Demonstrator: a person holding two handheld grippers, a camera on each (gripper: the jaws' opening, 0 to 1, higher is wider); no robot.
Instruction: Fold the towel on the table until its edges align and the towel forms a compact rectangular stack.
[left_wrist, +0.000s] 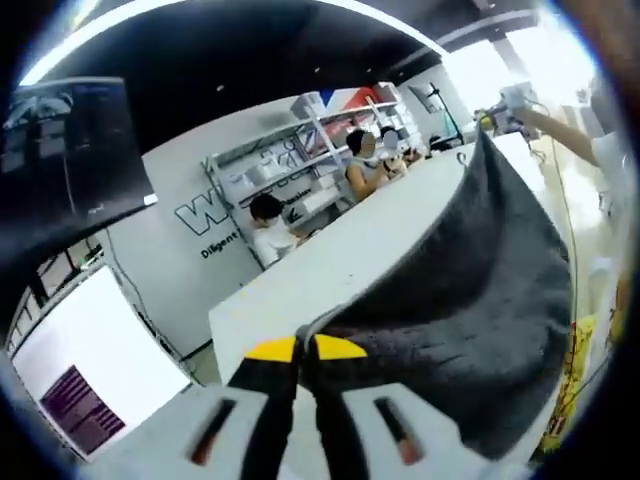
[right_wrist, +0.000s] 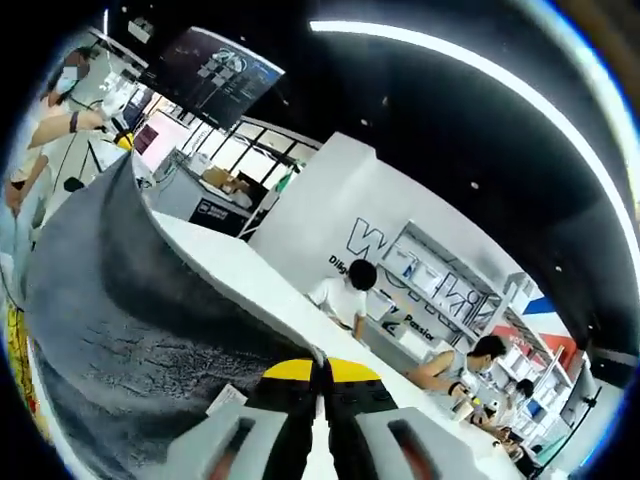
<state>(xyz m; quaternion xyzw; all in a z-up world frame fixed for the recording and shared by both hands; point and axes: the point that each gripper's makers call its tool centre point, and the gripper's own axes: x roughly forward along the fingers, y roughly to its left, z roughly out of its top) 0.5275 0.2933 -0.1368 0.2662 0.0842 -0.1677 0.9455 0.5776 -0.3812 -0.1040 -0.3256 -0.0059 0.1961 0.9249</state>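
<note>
A dark grey towel (left_wrist: 470, 280) hangs stretched in the air above the white table (left_wrist: 330, 270). My left gripper (left_wrist: 303, 350) is shut on one corner of it, its yellow-tipped jaws pressed together. From there the cloth's upper edge runs up and right to my right gripper (left_wrist: 500, 105), held by a person's hand. In the right gripper view, my right gripper (right_wrist: 323, 368) is shut on the other corner of the towel (right_wrist: 120, 300). The cloth sweeps left and up toward my left gripper (right_wrist: 125, 140). A small white tag (right_wrist: 225, 400) shows near the jaws. The table (right_wrist: 230, 270) lies behind.
Several people (left_wrist: 270, 225) sit behind the table's far side, in front of white shelves (left_wrist: 300, 150). A dark monitor (left_wrist: 70, 150) hangs at the upper left, with a white screen (left_wrist: 90, 370) below it. Something yellow (left_wrist: 585, 350) lies low past the towel's right side.
</note>
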